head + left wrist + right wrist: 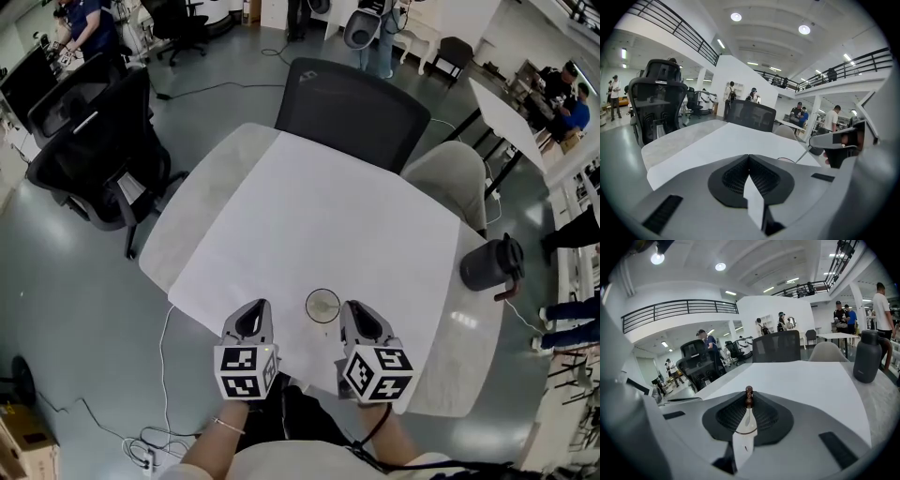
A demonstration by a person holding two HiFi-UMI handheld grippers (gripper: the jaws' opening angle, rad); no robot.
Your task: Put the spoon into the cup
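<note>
Right gripper view shows the right tool (749, 398) pinched almost closed on the spoon (749, 392), with only its brown, knobbed end poking out past the pads. The left tool (749, 160) is closed with nothing in it. In the head view the cup (322, 306) stands on the bench (309, 187) by the near edge, between the two tools and close to both. The grip looks thin to me, so the spoon could swivel or slip. With so little room, either tool might knock the cup over.
</note>
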